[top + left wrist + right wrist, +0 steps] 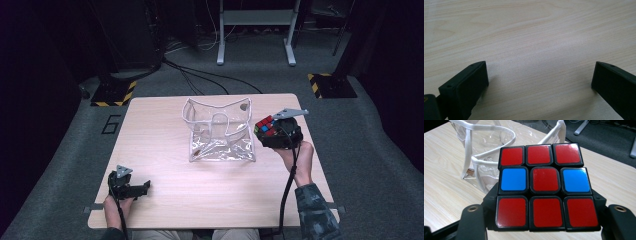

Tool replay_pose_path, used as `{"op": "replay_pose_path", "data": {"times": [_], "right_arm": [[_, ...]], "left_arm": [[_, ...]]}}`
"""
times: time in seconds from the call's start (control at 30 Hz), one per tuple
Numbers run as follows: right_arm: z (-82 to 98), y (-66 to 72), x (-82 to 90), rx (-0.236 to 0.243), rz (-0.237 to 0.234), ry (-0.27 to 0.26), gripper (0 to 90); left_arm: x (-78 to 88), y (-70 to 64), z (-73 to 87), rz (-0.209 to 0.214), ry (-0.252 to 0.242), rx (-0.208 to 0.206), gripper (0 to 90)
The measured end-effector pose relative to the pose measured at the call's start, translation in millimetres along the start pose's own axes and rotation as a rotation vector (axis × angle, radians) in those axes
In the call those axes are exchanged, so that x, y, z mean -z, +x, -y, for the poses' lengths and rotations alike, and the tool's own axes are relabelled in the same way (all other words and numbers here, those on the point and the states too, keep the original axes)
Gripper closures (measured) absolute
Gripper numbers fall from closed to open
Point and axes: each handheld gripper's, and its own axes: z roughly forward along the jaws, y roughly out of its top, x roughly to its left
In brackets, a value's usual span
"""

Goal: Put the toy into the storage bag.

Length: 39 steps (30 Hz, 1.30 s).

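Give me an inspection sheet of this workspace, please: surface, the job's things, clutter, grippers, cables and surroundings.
Surface: light wooden table, bare around the things.
Job's things: puzzle cube, red face with two blue tiles; clear plastic bag with white trim, mouth open, standing mid-table.
Clutter: nothing seen.
Grippers: right gripper clamps the cube beside the bag; left gripper open over bare wood.
Cables: one trails from each gripper; more on the floor behind.
Surroundings: grey carpet, hazard-striped bases, white stand legs.

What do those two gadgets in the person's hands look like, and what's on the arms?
Both grippers, left and right, are black handheld tools with two flat, blocky jaws. Each carries a grey three-cornered plate on top and trails a black cable back toward the person. The jaw blocks show small screw holes. A camouflage-patterned sleeve covers the right forearm.
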Motion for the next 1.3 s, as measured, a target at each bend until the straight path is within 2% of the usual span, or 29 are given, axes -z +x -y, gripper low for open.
{"op": "replay_pose_path", "data": {"times": [0.33,1.3], "right_arm": [[-16.4,1.6,-4.6,0.018,-0.007,-0.004,33.5],[-46.0,2.5,-24.4,0.037,-0.018,-0.005,33.5]], "left_arm": [[0.0,0.0,0.0,0.000,-0.001,-0.001,0.9],[0.0,0.0,0.0,0.000,-0.001,-0.001,0.9]]}}
